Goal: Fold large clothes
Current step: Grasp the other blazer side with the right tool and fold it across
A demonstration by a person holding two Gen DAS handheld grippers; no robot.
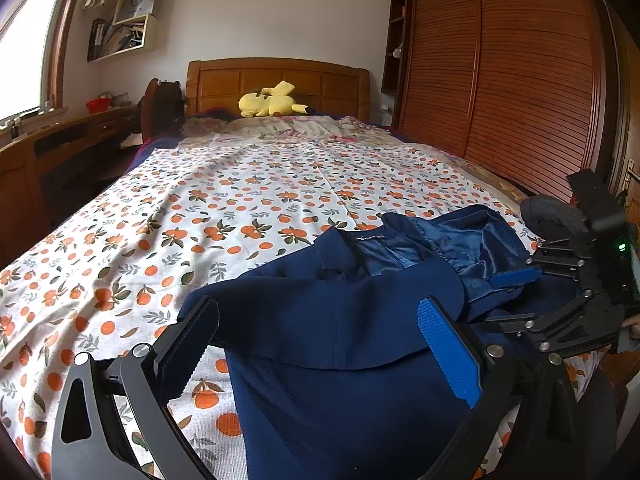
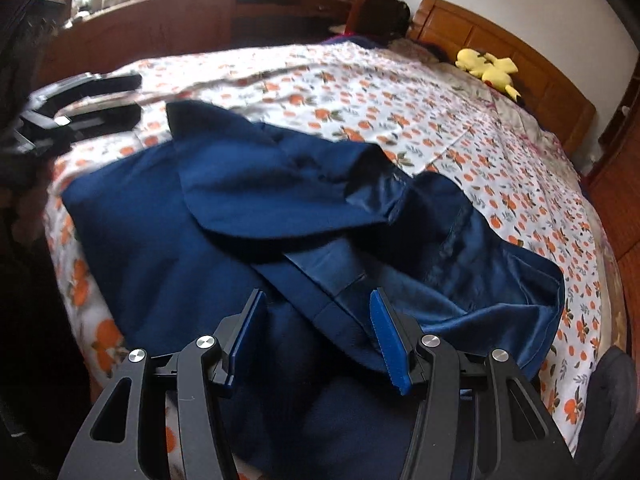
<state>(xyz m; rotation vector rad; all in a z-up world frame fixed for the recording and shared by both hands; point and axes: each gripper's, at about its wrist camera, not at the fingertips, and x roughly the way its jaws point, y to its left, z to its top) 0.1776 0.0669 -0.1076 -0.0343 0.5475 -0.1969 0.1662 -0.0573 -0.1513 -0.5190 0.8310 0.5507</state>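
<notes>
Left wrist view: left hand-held gripper (image 1: 316, 344) nearest, jaws spread wide, released. Navy jacket (image 1: 340, 312) lies between and under the fingers; the left finger's tip (image 1: 200, 332) overlaps the folded edge of the cloth, but the pads do not press on it. Jacket sits at the near end of the bed (image 1: 160, 220), on the orange-print sheet, back panel up, a fold laid across it. Collar with label and shiny lining show just beyond. Right hand-held gripper (image 1: 516, 280) enters from the right edge, one blue pad over the lining.

Right wrist view: right hand-held gripper (image 2: 316, 336) jaws apart, released, nothing pinched. Between them runs a strip of the jacket (image 2: 168, 240) where facing meets lining; pads stand clear on both sides. A rounded flap lies folded over the middle of the garment. Lining side spreads open to the right. Left hand-held gripper (image 2: 96, 96) at the far left edge, blurred, over the sheet just beside the jacket's corner.

Farther off: bare sheet, then a floral quilt, a yellow plush (image 1: 270, 100) at the headboard (image 1: 276, 80). Slatted wardrobe doors (image 1: 500, 80) on the right, wooden desk (image 1: 80, 128) under the window on the left, shelves above.
</notes>
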